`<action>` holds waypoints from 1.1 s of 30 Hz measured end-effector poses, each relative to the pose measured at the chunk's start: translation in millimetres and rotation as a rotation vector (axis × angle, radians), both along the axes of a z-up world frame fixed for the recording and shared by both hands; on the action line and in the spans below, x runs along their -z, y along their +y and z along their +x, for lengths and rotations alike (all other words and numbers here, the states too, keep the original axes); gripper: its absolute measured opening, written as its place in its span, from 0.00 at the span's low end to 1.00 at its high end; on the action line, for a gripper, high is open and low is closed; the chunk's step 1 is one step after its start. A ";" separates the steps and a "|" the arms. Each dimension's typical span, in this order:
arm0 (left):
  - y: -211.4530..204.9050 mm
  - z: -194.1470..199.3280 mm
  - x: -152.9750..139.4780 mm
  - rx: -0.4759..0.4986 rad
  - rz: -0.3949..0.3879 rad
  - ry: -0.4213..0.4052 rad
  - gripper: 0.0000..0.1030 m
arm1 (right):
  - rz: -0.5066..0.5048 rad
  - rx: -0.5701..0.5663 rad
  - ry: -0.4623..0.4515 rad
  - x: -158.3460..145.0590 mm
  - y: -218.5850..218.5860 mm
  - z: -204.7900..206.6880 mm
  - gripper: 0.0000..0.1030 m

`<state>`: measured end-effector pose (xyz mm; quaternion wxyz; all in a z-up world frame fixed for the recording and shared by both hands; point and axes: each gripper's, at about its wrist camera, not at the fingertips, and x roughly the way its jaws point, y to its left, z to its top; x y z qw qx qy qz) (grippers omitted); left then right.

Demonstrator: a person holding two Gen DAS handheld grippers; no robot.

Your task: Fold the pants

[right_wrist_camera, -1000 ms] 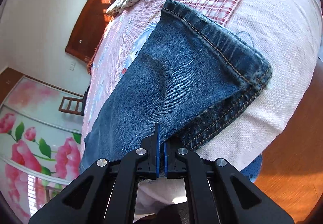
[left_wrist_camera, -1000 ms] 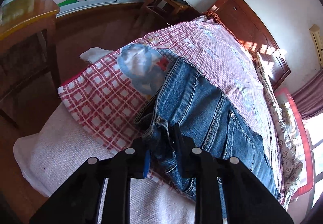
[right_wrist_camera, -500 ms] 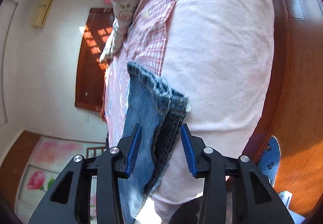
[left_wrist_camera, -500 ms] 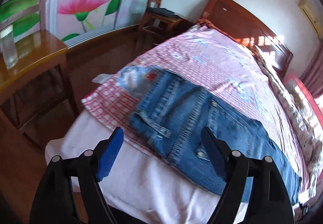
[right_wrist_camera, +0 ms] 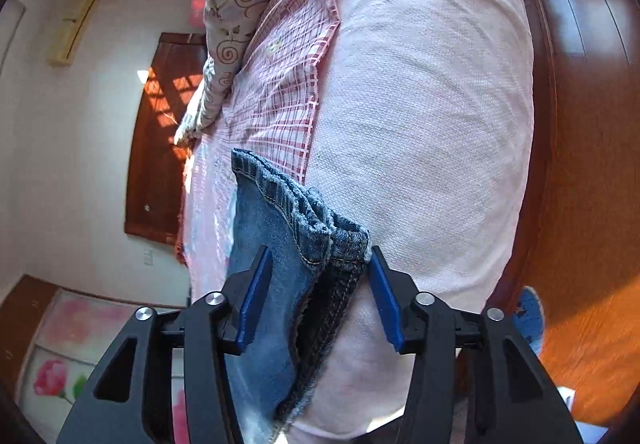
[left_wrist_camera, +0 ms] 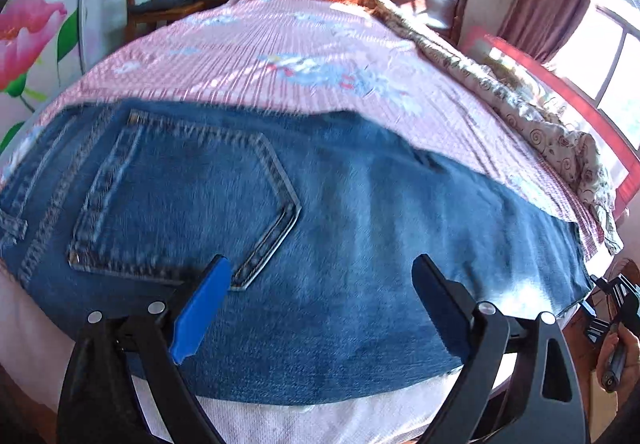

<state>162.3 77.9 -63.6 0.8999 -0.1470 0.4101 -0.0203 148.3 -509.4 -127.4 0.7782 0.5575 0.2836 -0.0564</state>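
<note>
pants lie flat along the near edge of the bed, already halved leg on leg, back pocket up. judged step: between folds. left gripper hovers over the seat, jaws opening wide, empty. right gripper straddles the hems, jaws narrowing but not pressing. next: pinch hems, carry them to the waistband.

The left hand-held gripper points downward, its jaws wide and opening, gripping nothing. The right hand-held gripper is partly open, its jaws closing.
</note>
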 end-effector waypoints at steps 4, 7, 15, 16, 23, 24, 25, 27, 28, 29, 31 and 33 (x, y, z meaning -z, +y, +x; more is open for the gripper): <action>-6.5 -13.5 5.5 0.066 0.062 -0.051 0.92 | 0.024 -0.022 -0.027 6.9 -6.6 -7.3 0.19; -13.1 -15.7 8.0 0.100 0.097 -0.066 0.93 | -0.043 -0.053 -0.066 -14.9 -2.6 -6.7 0.19; 13.3 -23.0 -2.6 0.059 -0.083 -0.067 0.94 | -0.375 -0.263 -0.183 -126.2 62.5 26.0 0.19; 22.0 -30.2 -4.5 0.043 -0.119 -0.081 0.94 | -0.406 -0.296 -0.206 -138.7 77.0 30.8 0.19; 85.8 -86.7 -2.1 -0.101 -0.171 -0.128 0.98 | -0.548 -0.566 -0.323 -177.0 204.6 57.6 0.19; 95.9 -92.5 2.2 -0.134 -0.204 -0.123 0.98 | -0.561 -0.607 -0.332 -175.2 224.5 58.9 0.19; 106.8 -96.5 8.1 -0.180 -0.259 -0.109 0.98 | -0.570 -0.652 -0.335 -171.9 244.8 60.6 0.19; 125.6 -100.7 21.6 -0.251 -0.369 -0.095 0.98 | -0.562 -0.734 -0.333 -159.4 281.8 64.4 0.19; 131.4 -104.1 26.7 -0.264 -0.419 -0.119 0.98 | -0.562 -0.778 -0.321 -149.8 299.7 66.9 0.19; 133.3 -106.0 28.5 -0.270 -0.440 -0.138 0.98 | -0.583 -0.827 -0.303 -138.8 318.5 68.5 0.19; 127.5 -105.7 30.6 -0.269 -0.418 -0.139 0.98 | -0.667 -0.910 -0.233 -106.0 354.5 72.5 0.19; 122.2 -104.1 31.6 -0.260 -0.397 -0.137 0.98 | -0.715 -0.984 -0.140 -66.7 377.7 76.0 0.19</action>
